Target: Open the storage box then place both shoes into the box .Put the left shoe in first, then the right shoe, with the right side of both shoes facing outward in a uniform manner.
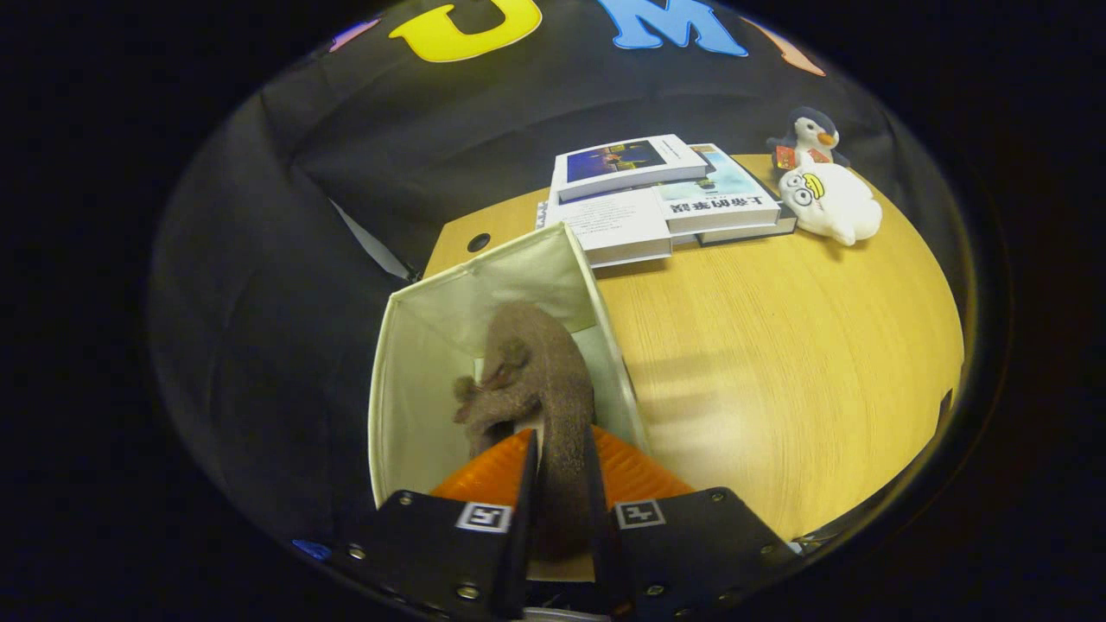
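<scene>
Brown and fuzzy, the shoe (pixel 540 371) sits pinched between the two fingers of your gripper (pixel 562 471). Both fingers press on its sides, so you are holding it tight. It hangs over the open box (pixel 406 380), which is made of pale cloth and stands at the edge of the wooden table (pixel 778 345), with the black wall just beside it.

You look to be putting this shoe into the box. I cannot tell if it is the left shoe or the right one, or if another shoe is already inside, because this one hides the bottom.

To do it well, go down slowly and stay in the middle of the box. The cloth walls look soft, so a bump could bend them or push the box off the edge. Keep the shoe's right side facing out, as the task asks. Let the shoe rest on the bottom before you let go, then lift straight up.

Books (pixel 657 194) and two soft toys (pixel 825 194) lie well apart, at the back of the table. They should not get in your way.
</scene>
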The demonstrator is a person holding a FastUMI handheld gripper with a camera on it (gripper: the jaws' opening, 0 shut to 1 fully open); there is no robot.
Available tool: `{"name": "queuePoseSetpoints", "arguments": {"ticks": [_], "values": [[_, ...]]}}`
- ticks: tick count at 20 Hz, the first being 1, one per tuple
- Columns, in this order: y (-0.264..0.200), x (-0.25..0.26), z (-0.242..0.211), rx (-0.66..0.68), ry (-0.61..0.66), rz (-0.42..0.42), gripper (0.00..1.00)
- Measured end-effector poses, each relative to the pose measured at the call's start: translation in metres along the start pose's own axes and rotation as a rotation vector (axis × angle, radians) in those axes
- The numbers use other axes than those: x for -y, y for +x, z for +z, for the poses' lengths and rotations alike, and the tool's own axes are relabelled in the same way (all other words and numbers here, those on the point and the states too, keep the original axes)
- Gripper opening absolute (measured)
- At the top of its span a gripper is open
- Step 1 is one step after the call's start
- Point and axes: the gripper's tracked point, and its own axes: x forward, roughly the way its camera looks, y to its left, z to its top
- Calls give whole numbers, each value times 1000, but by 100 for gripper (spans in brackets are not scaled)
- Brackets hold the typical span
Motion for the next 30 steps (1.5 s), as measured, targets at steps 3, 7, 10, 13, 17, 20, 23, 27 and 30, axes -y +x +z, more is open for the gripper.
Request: {"name": "queuePoseSetpoints", "arguments": {"ticks": [3, 7, 10, 13, 17, 20, 23, 27, 30], "values": [[-12, -12, 12, 47, -52, 34, 88], [-41, -10, 40, 151, -152, 33, 98], [-67, -1, 62, 226, -201, 25, 98], [-91, 16, 79, 284, -228, 13, 98], [-126, 51, 102, 368, -272, -35, 98], [-152, 77, 119, 444, -290, -62, 98], [-186, 101, 138, 542, -294, -81, 98], [-229, 140, 162, 681, -304, -123, 98], [-264, 167, 174, 778, -307, -153, 98]]}}
